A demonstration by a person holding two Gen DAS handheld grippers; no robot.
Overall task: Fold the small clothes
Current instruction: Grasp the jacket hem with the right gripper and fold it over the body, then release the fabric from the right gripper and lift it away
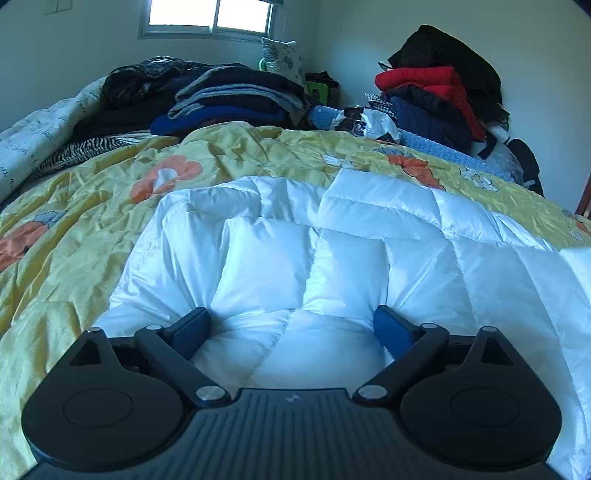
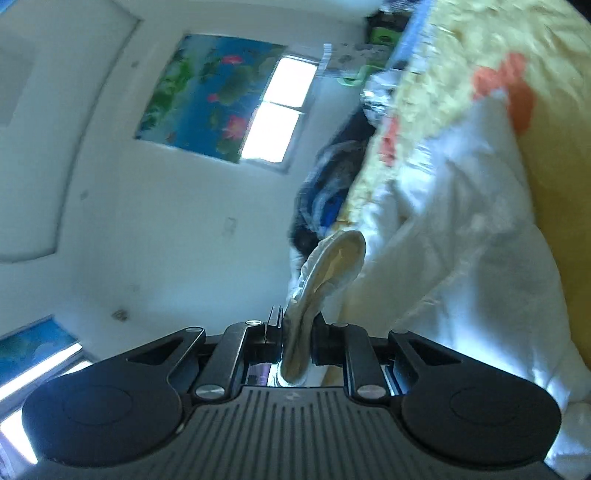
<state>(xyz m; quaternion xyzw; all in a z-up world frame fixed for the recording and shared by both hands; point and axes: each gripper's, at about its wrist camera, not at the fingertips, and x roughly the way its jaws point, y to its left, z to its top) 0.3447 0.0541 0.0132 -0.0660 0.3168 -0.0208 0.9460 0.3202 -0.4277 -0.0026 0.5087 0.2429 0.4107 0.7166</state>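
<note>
1. White quilted puffy garment (image 1: 332, 258) lies spread on the yellow floral bedcover (image 1: 74, 236), directly ahead of my left tongs, and fills the near middle of the bed.
2. My left gripper (image 1: 291, 328) stands wide. Its blue fingers (image 1: 188, 328) press down into the soft white fabric, one on each side of a padded bulge, but they do not pinch it.
3. My right gripper (image 2: 295, 332) is narrow, clamped on a pale beige strip of fabric (image 2: 325, 273) that sticks out past the fingertips and ends in a rounded tip. I cannot tell whether this strip belongs to the white garment.
4. In the right wrist view, which is rolled and blurred, the white garment (image 2: 461, 240) lies just right of the held strip, on the yellow cover (image 2: 461, 74).
5. At the far left of the bed sits a stack of dark folded clothes (image 1: 229, 99). At the far right against the wall is a heap with a red piece (image 1: 424, 81) in it.
6. A bright window (image 1: 210, 14) is on the far wall.
</note>
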